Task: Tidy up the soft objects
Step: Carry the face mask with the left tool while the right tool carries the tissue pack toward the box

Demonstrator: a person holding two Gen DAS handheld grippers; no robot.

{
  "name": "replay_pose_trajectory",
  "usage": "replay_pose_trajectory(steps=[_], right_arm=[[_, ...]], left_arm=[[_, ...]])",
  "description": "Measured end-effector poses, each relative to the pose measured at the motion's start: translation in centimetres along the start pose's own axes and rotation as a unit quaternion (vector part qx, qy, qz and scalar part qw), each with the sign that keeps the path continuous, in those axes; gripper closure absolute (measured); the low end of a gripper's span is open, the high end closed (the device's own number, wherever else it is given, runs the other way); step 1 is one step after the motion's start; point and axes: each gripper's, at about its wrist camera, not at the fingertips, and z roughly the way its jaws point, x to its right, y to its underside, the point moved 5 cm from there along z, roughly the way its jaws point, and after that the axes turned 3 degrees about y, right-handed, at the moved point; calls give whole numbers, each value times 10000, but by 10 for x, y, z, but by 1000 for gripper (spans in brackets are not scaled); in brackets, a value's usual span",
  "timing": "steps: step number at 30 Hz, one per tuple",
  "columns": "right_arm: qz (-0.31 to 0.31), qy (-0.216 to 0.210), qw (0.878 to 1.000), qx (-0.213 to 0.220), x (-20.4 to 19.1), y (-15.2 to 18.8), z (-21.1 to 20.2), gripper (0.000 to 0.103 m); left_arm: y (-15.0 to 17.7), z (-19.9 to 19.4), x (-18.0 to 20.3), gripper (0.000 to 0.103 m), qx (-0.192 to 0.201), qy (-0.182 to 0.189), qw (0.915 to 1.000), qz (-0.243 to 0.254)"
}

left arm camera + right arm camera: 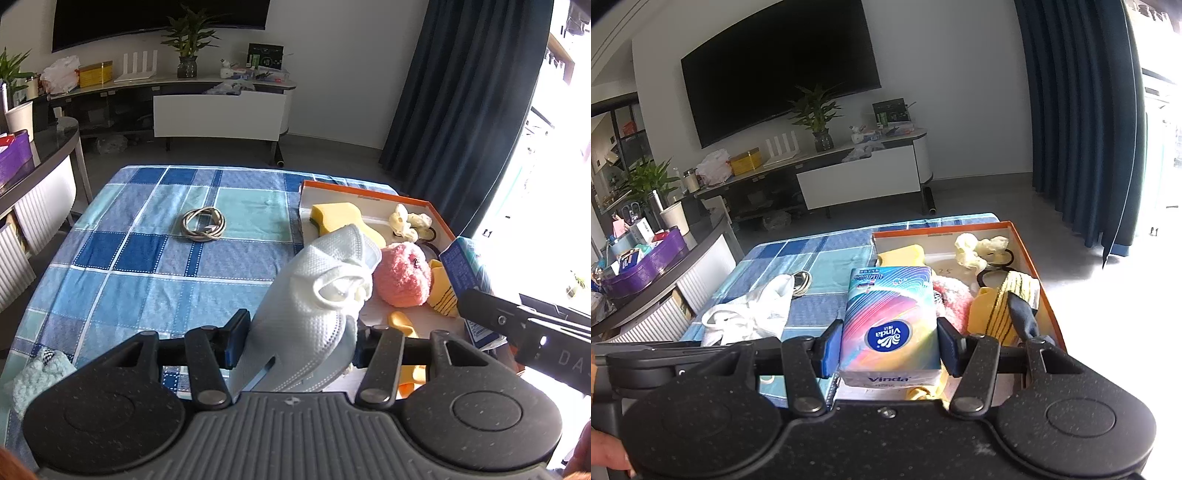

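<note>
Left gripper [299,341]: its two blue pads squeeze a white face mask [317,291] and hold it up over the near left edge of the box.
Right gripper [888,347]: it grips a Vinda tissue pack [890,317] tight between both pads, above the near end of the box.
Table: a blue checked cloth [147,251] covers it.
Box [1047,291]: orange rim, white inside, on the right side of the cloth.
Inside the box: a pink fuzzy ball [402,275], a yellow sponge [334,216], a yellow sock with dark stripes [1001,310], a cream scrunchie [406,221] and a black hair tie [991,275].
Cable [203,229]: a grey coil, alone on the cloth, well apart from the box.
Light blue fuzzy thing [37,373]: at the near left corner of the table.
</note>
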Motion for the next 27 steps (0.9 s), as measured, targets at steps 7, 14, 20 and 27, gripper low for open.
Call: replay_pose_trajectory(steps=[7, 14, 20, 27], right_arm=[[54, 67, 10000, 21, 9, -1, -1, 39], [106, 117, 9999, 29, 17, -2, -3, 39], [152, 189, 9997, 41, 24, -4, -3, 39], [242, 319, 9992, 61, 36, -6, -5, 39]], left_arm=[[-1, 3, 9, 50, -13, 67, 10000, 72], [-3, 6, 18, 50, -26, 129, 9998, 145], [-5, 9, 25, 50, -44, 198, 9996, 210], [-9, 16, 35, 50, -69, 299, 9991, 287]])
